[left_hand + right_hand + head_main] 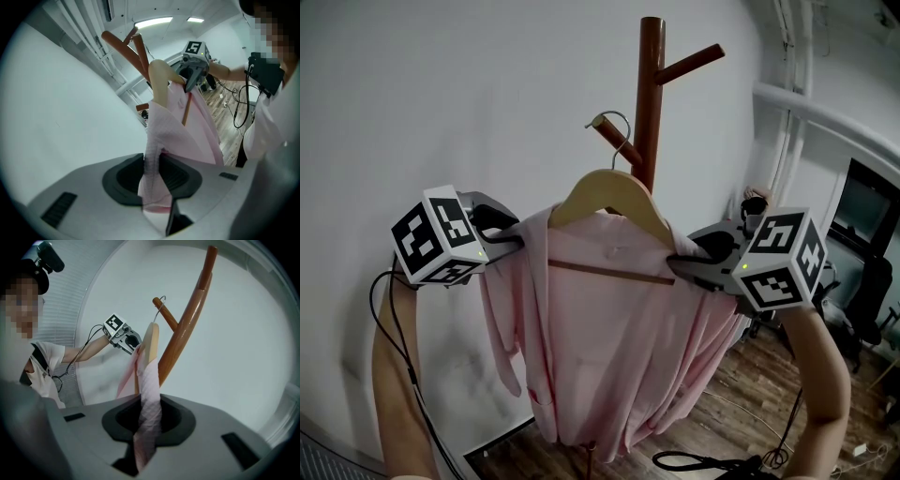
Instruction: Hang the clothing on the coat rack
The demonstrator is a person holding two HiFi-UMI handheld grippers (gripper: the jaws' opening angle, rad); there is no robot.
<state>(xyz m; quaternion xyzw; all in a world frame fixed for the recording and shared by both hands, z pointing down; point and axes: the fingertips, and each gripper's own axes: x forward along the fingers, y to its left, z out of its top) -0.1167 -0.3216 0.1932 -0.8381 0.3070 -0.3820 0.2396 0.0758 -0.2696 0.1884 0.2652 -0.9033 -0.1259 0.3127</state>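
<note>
Between the jaws of the left gripper (152, 180) sits a fold of the pink garment (609, 347), pinched at one shoulder. The right gripper (145, 427) clamps the opposite shoulder likewise. Midway between both grippers and above them rises the wooden hanger (614, 192) carrying the garment. Its metal hook (609, 113) seems to sit over the lower peg (602, 133) of the coat rack (652, 94), though contact is unclear.

Garment (609, 347) on the hanger (609, 192), in front of the coat rack (652, 94), hook (609, 114) by the rack's left peg (614, 141). Left gripper (517, 236) at the garment's left shoulder, right gripper (673, 262) at its right.
</note>
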